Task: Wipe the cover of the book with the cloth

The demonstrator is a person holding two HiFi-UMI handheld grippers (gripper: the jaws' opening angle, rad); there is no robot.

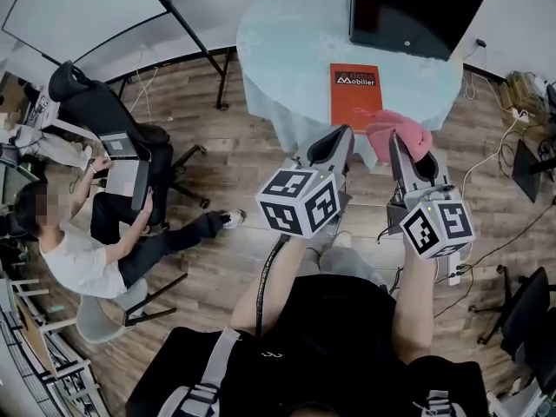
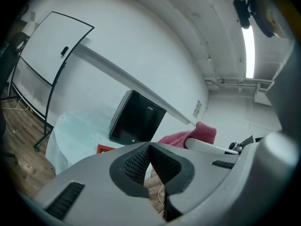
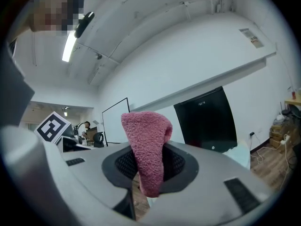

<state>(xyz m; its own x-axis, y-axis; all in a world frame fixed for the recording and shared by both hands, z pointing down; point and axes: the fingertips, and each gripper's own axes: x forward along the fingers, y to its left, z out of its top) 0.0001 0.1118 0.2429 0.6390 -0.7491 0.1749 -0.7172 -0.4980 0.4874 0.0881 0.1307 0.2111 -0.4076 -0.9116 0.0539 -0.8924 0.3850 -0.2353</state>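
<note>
An orange-red book [image 1: 354,94] lies flat on the near side of a round table [image 1: 287,42] draped in pale teal. My right gripper [image 1: 398,142] hangs in the air just short of the table's near edge, shut on a pink cloth [image 1: 401,134]. In the right gripper view the cloth [image 3: 145,142] stands up out of the pinched jaws. My left gripper [image 1: 339,137] is beside it on the left, shut with nothing in it; its pads [image 2: 141,161] meet. From the left gripper view I see a corner of the book [image 2: 105,149] and the cloth [image 2: 194,134].
A black monitor [image 1: 417,7] stands at the back of the table, behind the book. A person [image 1: 82,250] sits to the left beside an office chair [image 1: 109,115]. A whiteboard stand [image 1: 187,29] is left of the table; cables [image 1: 495,159] and a chair [image 1: 530,311] are on the right.
</note>
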